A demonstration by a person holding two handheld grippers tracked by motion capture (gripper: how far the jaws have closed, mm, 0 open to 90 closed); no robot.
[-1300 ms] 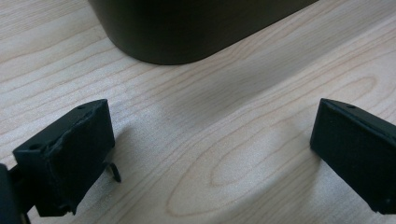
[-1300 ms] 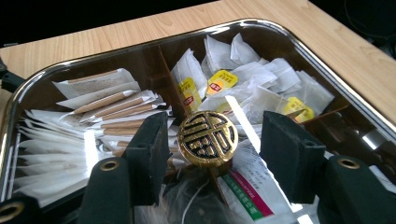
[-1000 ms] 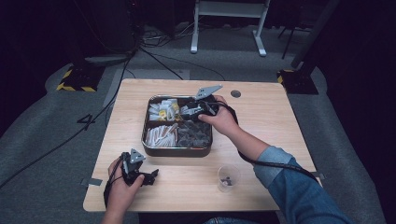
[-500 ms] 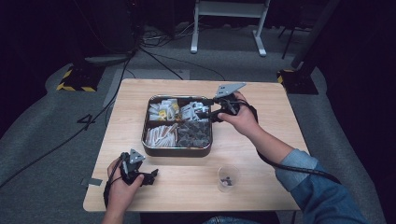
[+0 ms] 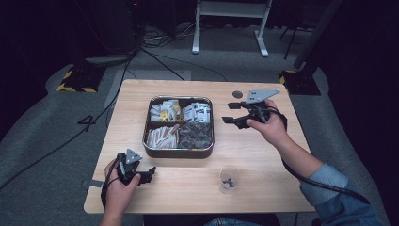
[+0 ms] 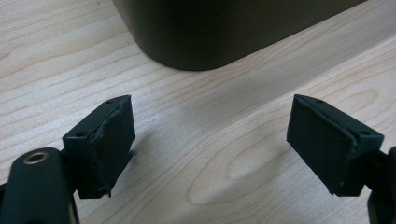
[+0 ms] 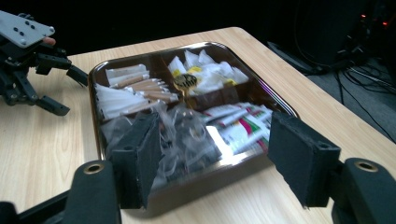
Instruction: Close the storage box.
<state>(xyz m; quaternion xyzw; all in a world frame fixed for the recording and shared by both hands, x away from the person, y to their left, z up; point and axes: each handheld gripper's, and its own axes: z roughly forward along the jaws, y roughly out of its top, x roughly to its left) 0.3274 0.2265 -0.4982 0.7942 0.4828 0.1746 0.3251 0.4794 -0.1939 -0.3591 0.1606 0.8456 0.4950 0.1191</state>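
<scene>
High view: the right gripper is held above the table, just beside the metal tray of packets, its jaws wide with nothing between them. The left gripper is rested near the tray's front corner, jaws just closing, still apart and empty.

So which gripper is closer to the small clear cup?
Left. The left gripper lies low on the table, left of the clear cup; the right gripper is farther, up beside the tray.
</scene>
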